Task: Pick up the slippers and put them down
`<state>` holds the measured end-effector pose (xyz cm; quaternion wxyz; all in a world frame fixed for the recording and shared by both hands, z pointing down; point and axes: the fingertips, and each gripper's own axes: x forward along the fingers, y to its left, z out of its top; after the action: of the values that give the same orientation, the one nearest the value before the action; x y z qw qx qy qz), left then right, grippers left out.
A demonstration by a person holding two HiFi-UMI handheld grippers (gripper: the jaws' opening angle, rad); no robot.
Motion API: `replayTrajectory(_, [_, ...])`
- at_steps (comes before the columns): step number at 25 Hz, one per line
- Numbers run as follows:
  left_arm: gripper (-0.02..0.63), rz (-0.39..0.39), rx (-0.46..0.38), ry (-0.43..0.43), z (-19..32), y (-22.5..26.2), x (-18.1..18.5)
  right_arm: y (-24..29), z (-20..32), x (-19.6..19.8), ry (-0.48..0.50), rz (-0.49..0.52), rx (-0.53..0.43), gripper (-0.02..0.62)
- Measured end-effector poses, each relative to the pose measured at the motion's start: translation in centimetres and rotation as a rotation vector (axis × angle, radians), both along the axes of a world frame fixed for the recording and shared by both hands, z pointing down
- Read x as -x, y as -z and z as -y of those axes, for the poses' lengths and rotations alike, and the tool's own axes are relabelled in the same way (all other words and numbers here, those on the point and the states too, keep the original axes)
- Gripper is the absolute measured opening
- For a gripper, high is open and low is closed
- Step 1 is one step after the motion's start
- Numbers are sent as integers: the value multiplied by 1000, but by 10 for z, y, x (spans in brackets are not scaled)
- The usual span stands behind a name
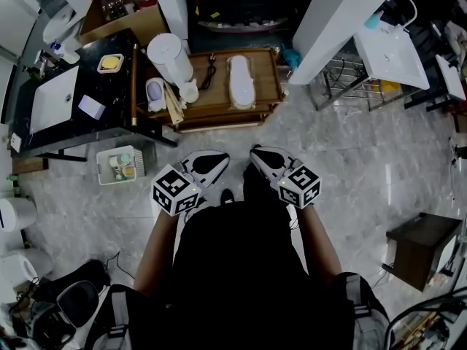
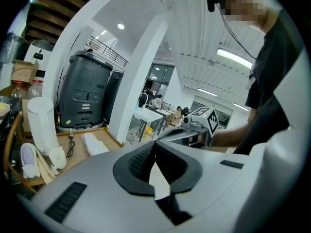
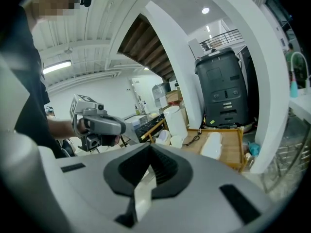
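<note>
Wooden worktop (image 1: pixel 215 102) carrying a white slipper (image 1: pixel 241 81); both claws empty.
Left claw (image 2: pixel 154 152) and right claw (image 3: pixel 149 154) are each pressed together on nothing, side by side over the grey floor (image 1: pixel 350 166). The slipper lies flat on the worktop, well apart from both, near a white cylinder (image 1: pixel 170 59).

Bright, even ceiling strip lights (image 2: pixel 238 58); strong fisheye bending with dark vignetted corners; close gripper bodies slightly soft.
</note>
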<state>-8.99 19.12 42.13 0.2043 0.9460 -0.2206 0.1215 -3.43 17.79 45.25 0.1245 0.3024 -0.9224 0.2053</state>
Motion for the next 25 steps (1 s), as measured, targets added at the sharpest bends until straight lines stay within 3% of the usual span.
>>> replayTrajectory(25, [11, 11, 36, 116, 83, -1, -16, 4, 95, -12, 129, -6, 16, 7])
